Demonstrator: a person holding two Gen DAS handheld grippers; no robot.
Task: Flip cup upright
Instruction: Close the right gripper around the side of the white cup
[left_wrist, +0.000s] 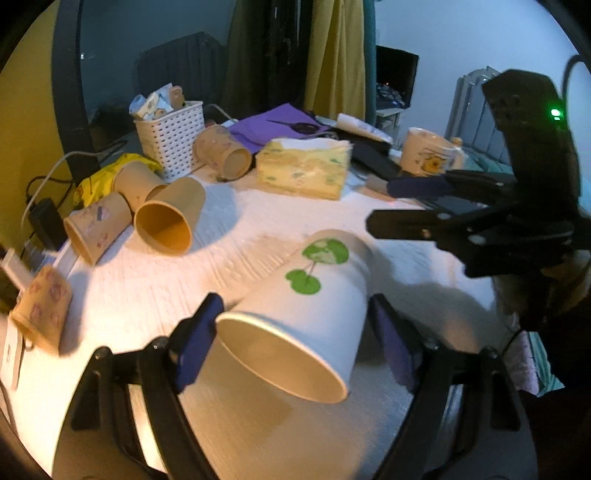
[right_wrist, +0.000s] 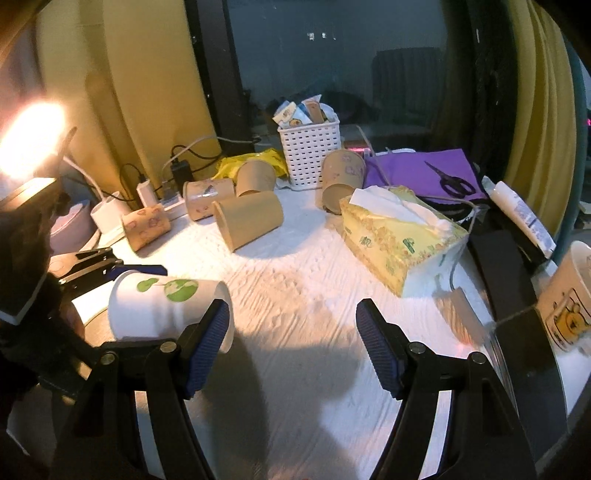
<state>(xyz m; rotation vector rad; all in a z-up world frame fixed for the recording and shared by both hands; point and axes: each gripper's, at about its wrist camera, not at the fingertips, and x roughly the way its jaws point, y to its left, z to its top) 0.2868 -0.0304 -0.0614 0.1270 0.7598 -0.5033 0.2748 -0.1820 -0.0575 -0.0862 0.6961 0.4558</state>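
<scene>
Left gripper (left_wrist: 291, 332): our pads straddle the white cup (left_wrist: 303, 314) lying sideways, contact unclear, readying the flip; right gripper (right_wrist: 293, 347) spread, empty.

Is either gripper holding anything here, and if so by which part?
The left gripper straddles the lying white paper cup near its rim; whether its fingers press cannot be told. The right gripper is open, holding nothing.

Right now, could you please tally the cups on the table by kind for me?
white paper cup with green print: 1
brown paper cups, all on their sides: 5
cream mug with a cartoon print: 1
Total: 7
</scene>
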